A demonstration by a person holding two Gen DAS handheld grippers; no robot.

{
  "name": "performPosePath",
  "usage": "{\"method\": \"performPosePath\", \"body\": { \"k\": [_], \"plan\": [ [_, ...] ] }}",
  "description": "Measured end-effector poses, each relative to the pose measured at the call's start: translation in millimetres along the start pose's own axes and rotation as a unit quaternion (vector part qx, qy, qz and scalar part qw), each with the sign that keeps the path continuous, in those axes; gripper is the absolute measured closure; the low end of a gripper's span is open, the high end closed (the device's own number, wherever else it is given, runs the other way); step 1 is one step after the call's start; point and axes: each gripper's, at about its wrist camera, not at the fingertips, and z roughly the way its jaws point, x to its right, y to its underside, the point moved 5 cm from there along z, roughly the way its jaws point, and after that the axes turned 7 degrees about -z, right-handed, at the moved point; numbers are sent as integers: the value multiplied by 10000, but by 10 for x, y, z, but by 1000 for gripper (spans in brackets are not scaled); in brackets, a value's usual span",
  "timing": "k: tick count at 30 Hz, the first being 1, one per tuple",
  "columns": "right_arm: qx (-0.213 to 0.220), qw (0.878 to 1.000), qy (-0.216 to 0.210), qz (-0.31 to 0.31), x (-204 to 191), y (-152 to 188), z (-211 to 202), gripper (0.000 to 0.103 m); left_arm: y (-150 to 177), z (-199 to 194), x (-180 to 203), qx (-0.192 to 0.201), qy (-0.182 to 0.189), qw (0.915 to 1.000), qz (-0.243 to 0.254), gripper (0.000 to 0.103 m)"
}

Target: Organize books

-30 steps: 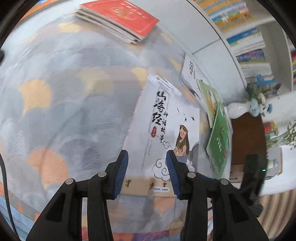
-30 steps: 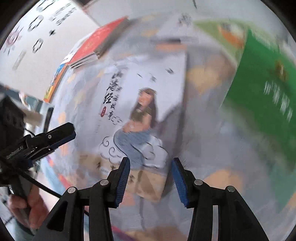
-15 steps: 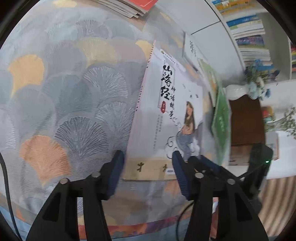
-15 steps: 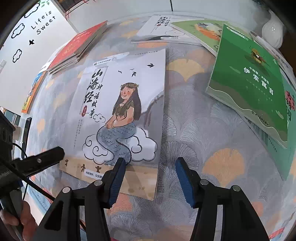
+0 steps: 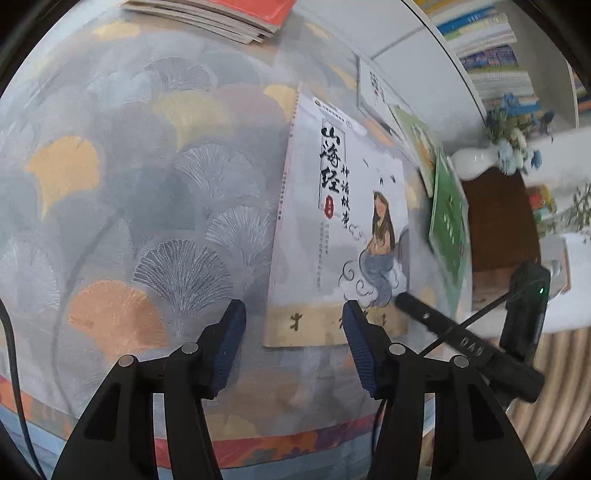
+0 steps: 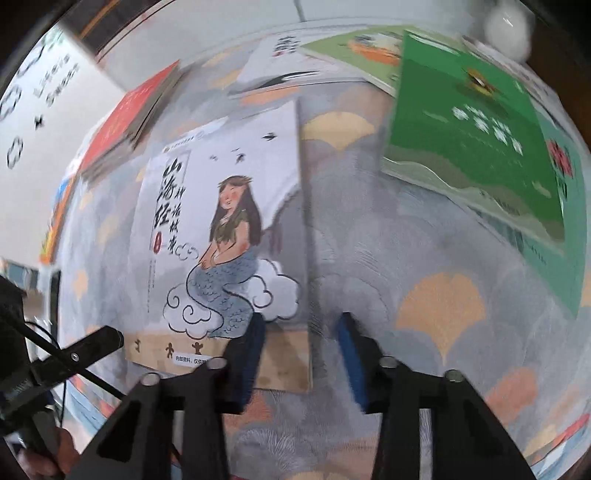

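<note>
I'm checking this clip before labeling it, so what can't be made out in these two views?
- Red-covered stack, left view: cut off by the top edge, title unseen.
- Green book, right view: motion blur makes its title unreadable.
- Mermaid book, right view: the closing right tool hides whether the pads touch its bottom right corner.
- Shelf books, left view: too small.

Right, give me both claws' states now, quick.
Left claw: closing, pads either side of the mermaid book's near corner, not yet pressing.
Right claw: closing over the book's other near corner, no grip yet.
</note>
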Motion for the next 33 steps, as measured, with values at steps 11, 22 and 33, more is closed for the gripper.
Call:
{"method": "performPosePath", "body": {
  "k": [11, 22, 33],
  "plan": [
    [191, 9926, -1043, 595, 105, 110, -16, 70, -134, -173, 379, -40, 2171, 9761, 49, 71],
    [167, 9865, -1346, 913, 63, 183, -23, 70, -314, 312, 344, -226, 1185, 9926, 134, 83],
    [-141, 9117, -3525, 2108, 318, 140, 119, 41, -513, 301, 376, -1285, 3228, 9291, -1271, 83]
  ]
}}
